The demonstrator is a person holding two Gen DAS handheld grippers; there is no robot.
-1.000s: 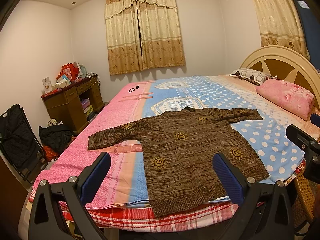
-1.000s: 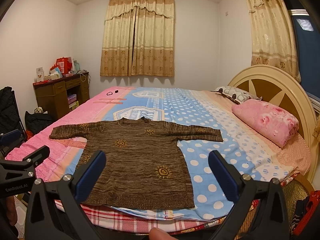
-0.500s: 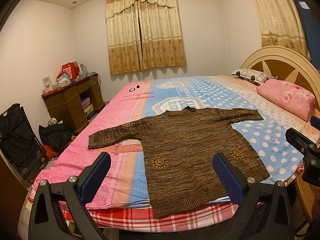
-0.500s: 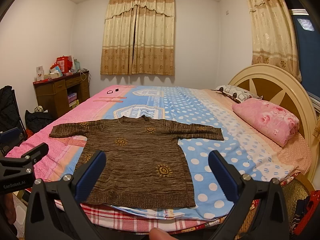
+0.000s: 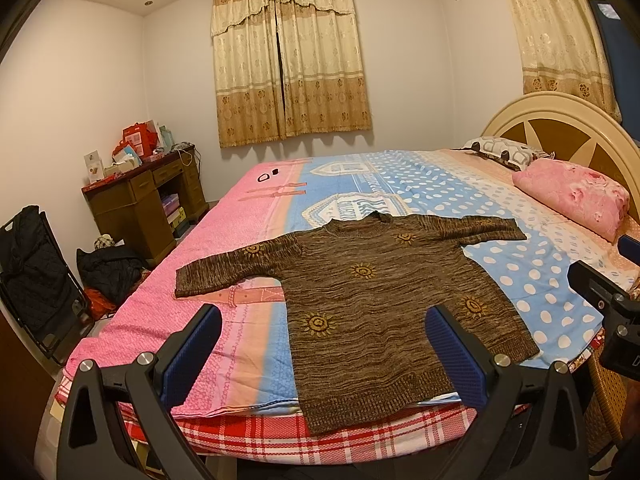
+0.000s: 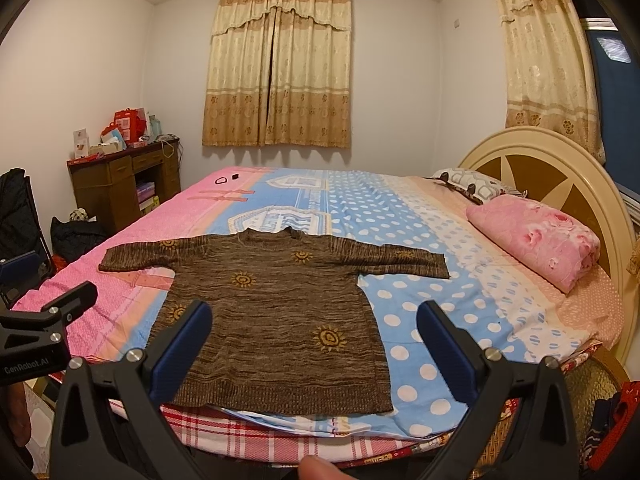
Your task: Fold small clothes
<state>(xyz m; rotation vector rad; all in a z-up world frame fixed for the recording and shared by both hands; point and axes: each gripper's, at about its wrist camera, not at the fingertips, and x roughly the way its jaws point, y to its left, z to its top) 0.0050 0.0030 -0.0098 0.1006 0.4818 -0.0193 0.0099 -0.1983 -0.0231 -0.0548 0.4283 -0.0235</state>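
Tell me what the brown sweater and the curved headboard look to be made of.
Brown long-sleeved sweater with gold suns: seemingly knitted yarn, matte; the ribbed hem and streaky weave show it. Cream curved headboard with brown panels: probably painted wood, with a smooth, slight sheen, though the material is uncertain.

Sweater (image 5: 376, 296) flat on bed (image 5: 248, 344), pillow (image 5: 572, 200) at right

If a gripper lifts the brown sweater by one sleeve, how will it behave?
The sweater lies flat on the bed and looks like a soft knit, so it would probably droop and trail rather than hold shape. Its coarse texture likely grips the pads well. Neither open gripper touches it yet.
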